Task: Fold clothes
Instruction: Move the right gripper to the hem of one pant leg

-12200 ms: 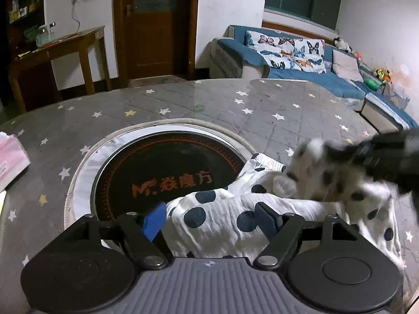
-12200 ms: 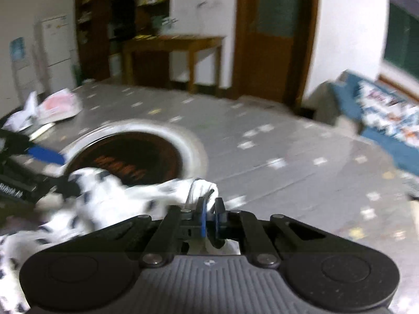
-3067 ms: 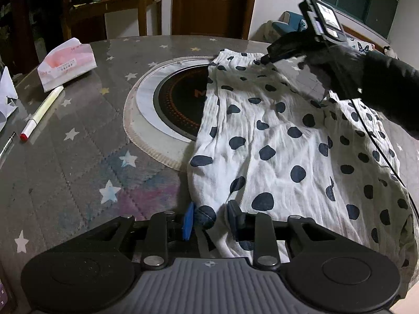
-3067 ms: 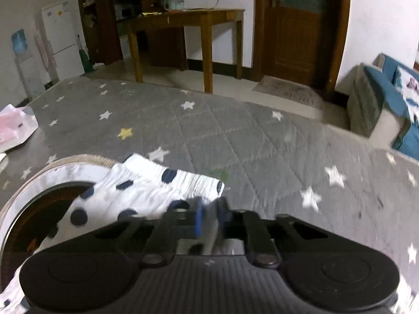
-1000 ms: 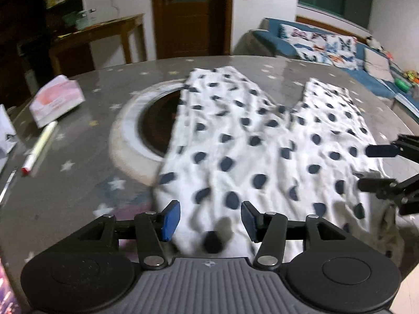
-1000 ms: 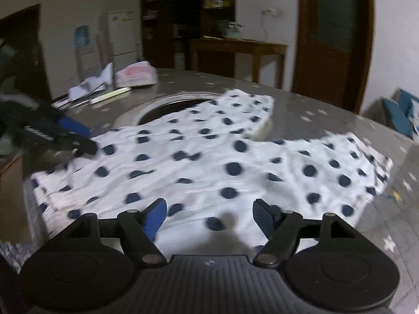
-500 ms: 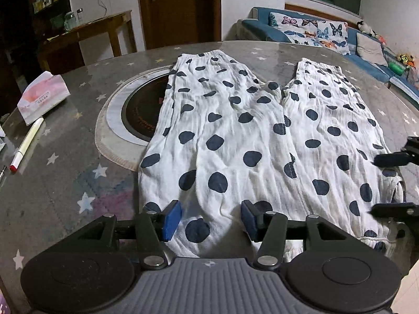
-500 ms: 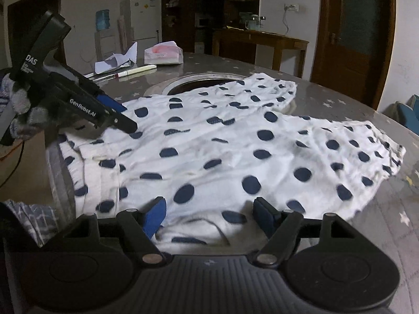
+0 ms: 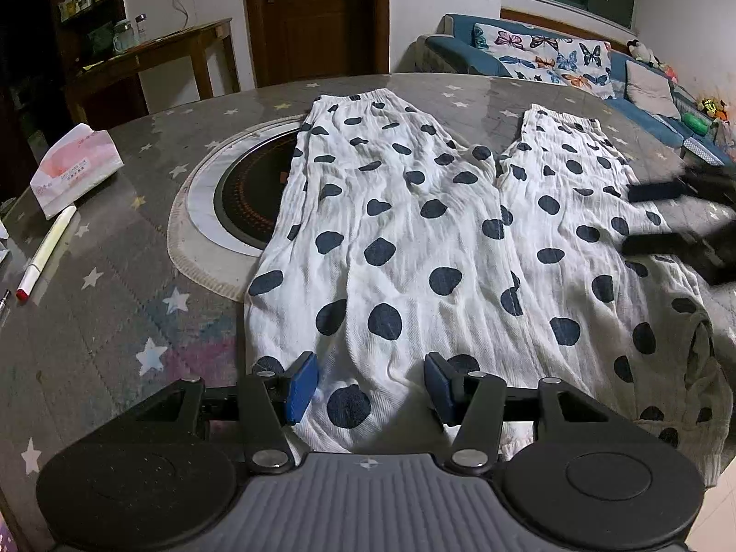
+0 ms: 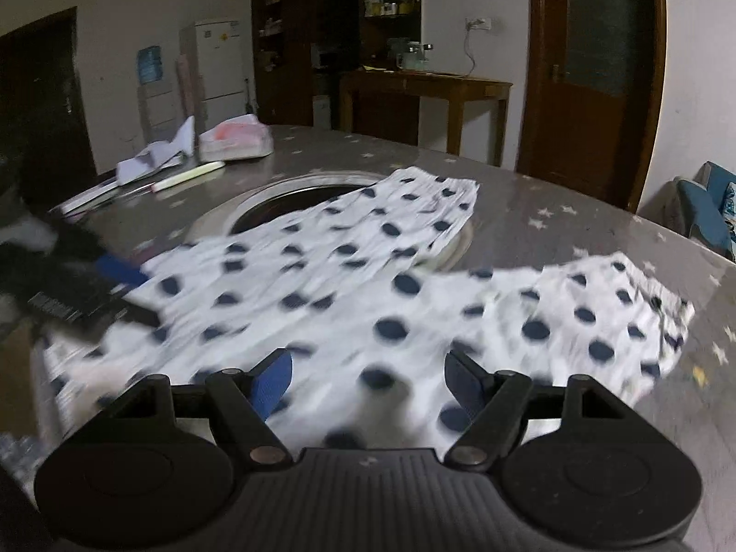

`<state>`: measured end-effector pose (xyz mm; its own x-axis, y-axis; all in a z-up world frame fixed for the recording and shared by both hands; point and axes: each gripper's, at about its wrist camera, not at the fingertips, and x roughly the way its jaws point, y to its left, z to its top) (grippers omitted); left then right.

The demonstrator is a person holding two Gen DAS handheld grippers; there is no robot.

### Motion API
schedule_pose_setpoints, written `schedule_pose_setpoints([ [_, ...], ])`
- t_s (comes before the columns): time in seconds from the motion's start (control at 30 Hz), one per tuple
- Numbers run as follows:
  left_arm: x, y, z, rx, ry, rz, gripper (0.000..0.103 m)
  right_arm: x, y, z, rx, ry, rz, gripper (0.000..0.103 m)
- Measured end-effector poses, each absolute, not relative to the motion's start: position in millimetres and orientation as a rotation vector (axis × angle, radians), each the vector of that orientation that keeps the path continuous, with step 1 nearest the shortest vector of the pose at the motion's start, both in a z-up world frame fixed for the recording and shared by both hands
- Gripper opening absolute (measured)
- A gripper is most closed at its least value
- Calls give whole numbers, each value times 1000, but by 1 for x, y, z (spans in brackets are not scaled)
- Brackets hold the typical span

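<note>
With both legs smoothed out side by side, polka-dot trousers (image 9: 414, 239) spread flat across round star-patterned table (image 9: 106, 322), waistband at the near edge, cuffs pointing toward the far rim. Laid open this way, judging by the task, so that one leg can go over the other along the centre seam. Left leg partly draped over the dark inset burner (image 9: 248, 193) at the table's middle. Left gripper (image 9: 368, 384) poised low at the waistband, jaws spread wide and empty, blue pads straddling a strip of fabric, pinching nothing. Right gripper (image 10: 368, 375) hovering over the right leg, jaws likewise parted, holding nothing; view blurred, so contact with cloth hard to judge. Seen from the left wrist as dark fingers at the trousers' right edge. Tissue pack (image 9: 76, 168) and marker pen (image 9: 46, 246) parked well left of the garment, clear of the folding area. No fold made yet.
</note>
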<state>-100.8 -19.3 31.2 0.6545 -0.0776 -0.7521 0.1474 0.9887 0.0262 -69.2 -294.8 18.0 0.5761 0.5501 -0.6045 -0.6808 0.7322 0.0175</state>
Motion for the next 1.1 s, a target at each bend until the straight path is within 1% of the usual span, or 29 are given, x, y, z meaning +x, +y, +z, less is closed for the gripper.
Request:
schedule_pose_setpoints([
  [0.27,-101,-18,31,78,850,-131,56,-9,-288,-3,-236,673,666,75],
  [0.43,-100,-17,31,83,853,-139,56,9,-321,-13,-177,684,574,75],
  [0.73,-96,-19,30,98,863,-136,58,28,-381,-13,-94,684,399,75],
  [0.9,-94,-20,30,104,869,-130,58,43,-380,-6,-86,653,389,75],
  [1.1,-93,-20,30,103,872,-124,60,82,-368,-13,-121,683,371,74],
])
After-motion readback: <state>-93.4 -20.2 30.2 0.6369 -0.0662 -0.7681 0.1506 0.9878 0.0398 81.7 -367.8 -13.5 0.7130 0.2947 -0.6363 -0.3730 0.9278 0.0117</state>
